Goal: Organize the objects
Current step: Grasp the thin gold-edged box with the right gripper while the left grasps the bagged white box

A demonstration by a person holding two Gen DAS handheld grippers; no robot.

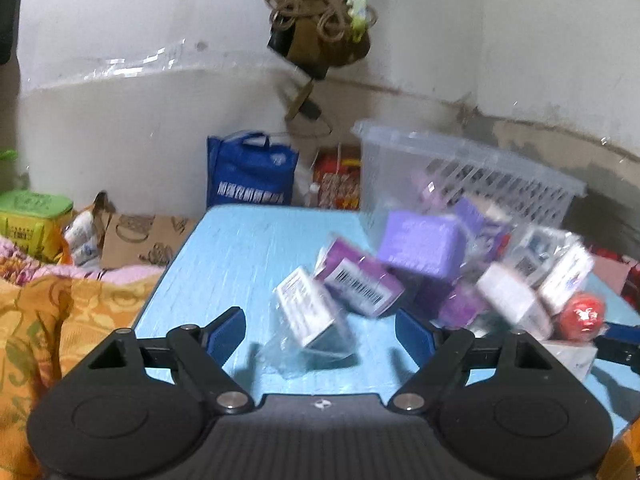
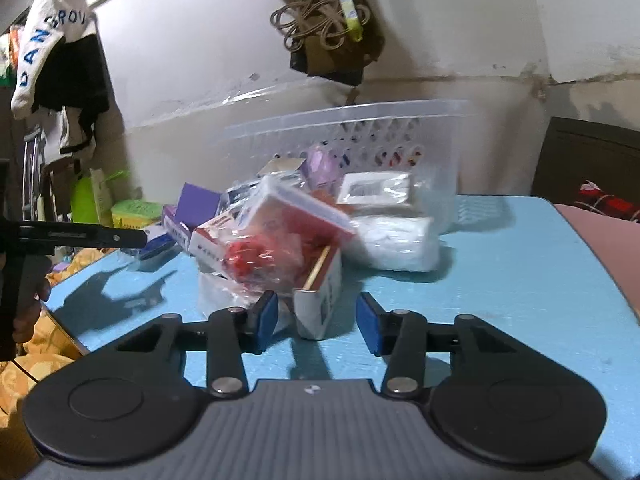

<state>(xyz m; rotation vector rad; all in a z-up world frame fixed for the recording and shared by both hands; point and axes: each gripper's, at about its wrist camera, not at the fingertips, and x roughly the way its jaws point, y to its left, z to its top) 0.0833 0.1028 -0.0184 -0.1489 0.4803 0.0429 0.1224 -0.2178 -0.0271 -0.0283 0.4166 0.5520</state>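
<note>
- On the blue counter [image 2: 500, 248], in front of the clear basket [image 2: 440, 120]: heaped wrapped boxes [image 2: 280, 232].
- Left gripper [image 1: 320, 328]: jaws wide, empty, near the heap.
- Right gripper [image 2: 316, 320]: jaws apart, gripping nothing, white box [image 2: 320, 300] between them.

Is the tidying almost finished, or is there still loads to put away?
Still loads. A few packets already sit in the clear basket, but most boxes lie piled on the blue table in front of it. Nothing is held: the left gripper is open around a wrapped white box, and the right gripper is open by a small box. Nearly the whole pile is left.
</note>
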